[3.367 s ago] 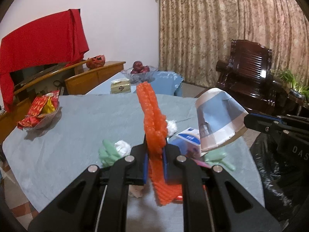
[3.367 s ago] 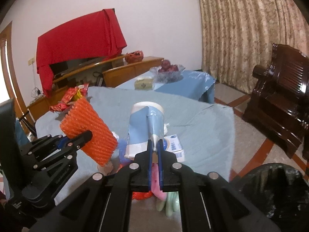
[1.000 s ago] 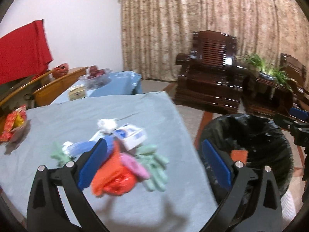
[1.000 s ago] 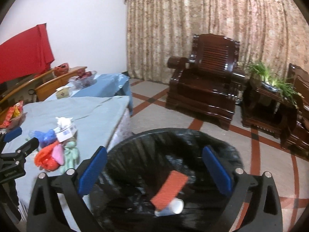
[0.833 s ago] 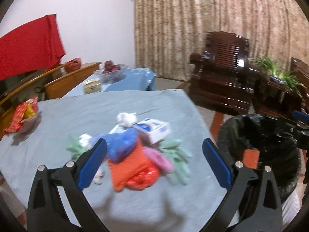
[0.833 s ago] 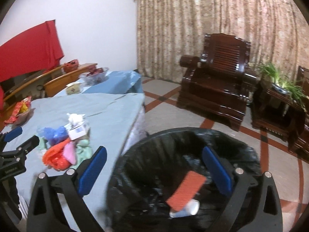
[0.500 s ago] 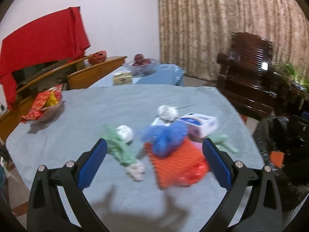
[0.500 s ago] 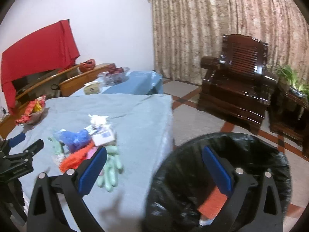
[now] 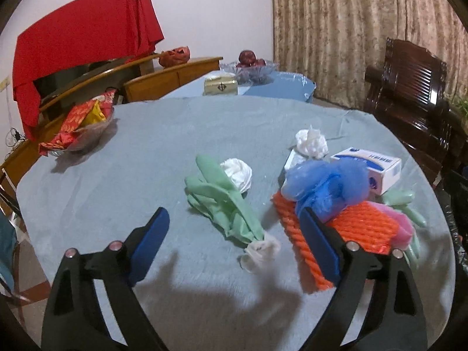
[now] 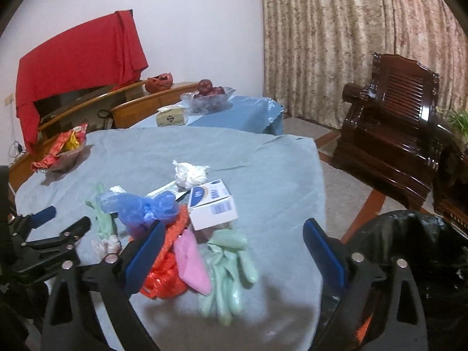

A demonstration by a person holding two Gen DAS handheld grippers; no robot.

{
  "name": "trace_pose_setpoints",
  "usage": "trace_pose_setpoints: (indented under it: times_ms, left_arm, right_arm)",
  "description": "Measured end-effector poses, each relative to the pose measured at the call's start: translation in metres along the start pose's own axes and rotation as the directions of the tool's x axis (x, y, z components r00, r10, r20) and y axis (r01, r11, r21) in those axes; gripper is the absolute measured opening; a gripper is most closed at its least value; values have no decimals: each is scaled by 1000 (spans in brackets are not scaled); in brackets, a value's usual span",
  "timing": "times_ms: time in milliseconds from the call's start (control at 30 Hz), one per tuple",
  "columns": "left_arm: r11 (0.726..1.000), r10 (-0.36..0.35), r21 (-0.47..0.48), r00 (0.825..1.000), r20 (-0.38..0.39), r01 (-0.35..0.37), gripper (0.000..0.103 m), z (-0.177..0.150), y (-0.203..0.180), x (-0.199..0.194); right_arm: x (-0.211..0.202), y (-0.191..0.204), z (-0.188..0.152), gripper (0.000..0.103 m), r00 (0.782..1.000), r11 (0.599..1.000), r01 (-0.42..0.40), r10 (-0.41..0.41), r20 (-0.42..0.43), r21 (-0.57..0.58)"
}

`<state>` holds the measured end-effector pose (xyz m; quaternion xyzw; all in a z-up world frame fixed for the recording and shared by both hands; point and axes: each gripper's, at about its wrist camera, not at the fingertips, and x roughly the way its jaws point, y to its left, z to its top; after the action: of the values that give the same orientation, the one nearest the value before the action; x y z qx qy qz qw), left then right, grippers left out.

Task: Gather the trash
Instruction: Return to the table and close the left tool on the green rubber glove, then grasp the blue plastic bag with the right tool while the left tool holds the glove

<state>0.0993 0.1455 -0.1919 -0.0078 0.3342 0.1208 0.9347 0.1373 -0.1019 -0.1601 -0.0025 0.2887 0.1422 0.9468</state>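
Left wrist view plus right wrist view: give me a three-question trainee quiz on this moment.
1. True or false: both the left gripper and the right gripper are open and hold nothing.
2. Which item lies on top of the orange net? A) blue bag B) white box C) tissue box
3. Fill in: the black bin stands off the table edge on the gripper's ____ side in the right wrist view.

Key: 1 true; 2 A; 3 right.
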Motion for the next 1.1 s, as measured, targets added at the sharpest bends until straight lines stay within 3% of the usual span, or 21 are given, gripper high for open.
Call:
trace_pose_setpoints:
  times_ms: [433, 533, 633, 833, 1100]
  left_arm:
    - [998, -56, -33, 989, -134, 52, 53, -3, 5, 58]
    - [996, -74, -61, 985, -158, 65, 34, -6, 7, 64]
    - [990, -121, -91, 981, -155, 108, 22, -6, 13, 67]
    - [988, -136, -86, 983, -120, 126, 14, -8, 19, 58]
    - [988, -126, -99, 990, -55, 121, 13, 1, 36, 32]
  right_arm:
    - [18, 15, 2, 86, 1000, 999, -15, 14, -16, -47]
    - [20, 22, 4, 85, 999, 998, -32, 32, -10, -54]
    - [21, 29, 6, 85, 999, 997, -51, 51, -7, -65]
    - [25, 46, 12, 83, 995, 991, -98, 98, 1, -91]
    - [44, 71, 12, 80, 988, 982, -154, 151, -36, -112]
